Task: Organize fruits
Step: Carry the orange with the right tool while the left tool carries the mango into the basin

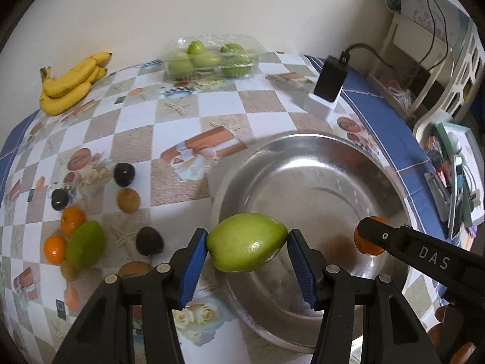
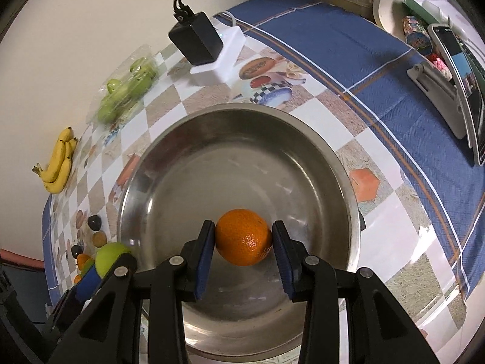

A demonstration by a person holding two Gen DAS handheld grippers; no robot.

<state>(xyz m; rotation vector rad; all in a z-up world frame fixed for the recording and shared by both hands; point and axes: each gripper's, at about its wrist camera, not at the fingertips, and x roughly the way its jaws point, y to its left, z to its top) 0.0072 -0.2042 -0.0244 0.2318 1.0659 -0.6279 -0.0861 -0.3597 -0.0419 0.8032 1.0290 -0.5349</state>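
Plainly, in the left wrist view the left gripper [image 1: 247, 247] clamped a green fruit [image 1: 247, 247] between its blue pads, the fruit's long axis running straight across from pad to pad. It hung over the near rim of the steel bowl [image 1: 391, 182], so the bowl's floor lay just ahead of the jaws; a release there, I judged, would risk the rim rather than the middle. Off the bowl's left side the loose fruit lay on the checked tablecloth [image 1: 182, 115], with the bananas [image 1: 72, 83] well beyond them by the wall. The right gripper [image 1: 372, 236] reached in from the bowl's right side.

Seen from the right wrist, the right gripper [image 2: 243, 238] pinched an orange [image 2: 243, 238] narrowly between its pads, well inside the steel bowl [image 2: 333, 157] and above its bare floor. This hand looked nearer to a clean drop. The green fruit [image 2: 110, 256] showed at the bowl's left rim.
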